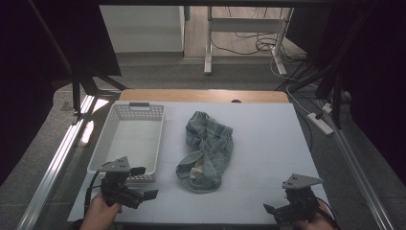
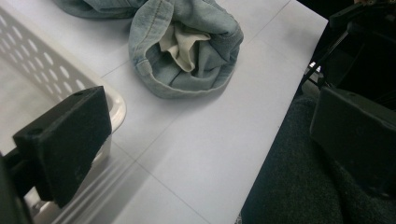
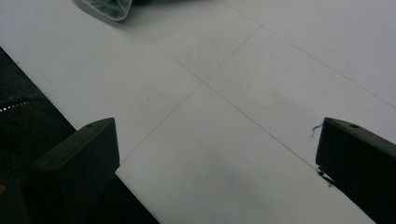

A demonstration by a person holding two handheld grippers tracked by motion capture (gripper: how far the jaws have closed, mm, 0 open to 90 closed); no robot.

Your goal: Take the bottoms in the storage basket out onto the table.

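Beside white basket (image 1: 127, 139), unlabelled crumpled jeans (image 1: 206, 151)

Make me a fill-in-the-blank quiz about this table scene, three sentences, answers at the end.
1. The crumpled denim garment lies to the right of the white ____.
2. The basket holds ____.
3. The jaws of the left gripper and the right gripper both stand ____.

Missing words: basket; nothing; open
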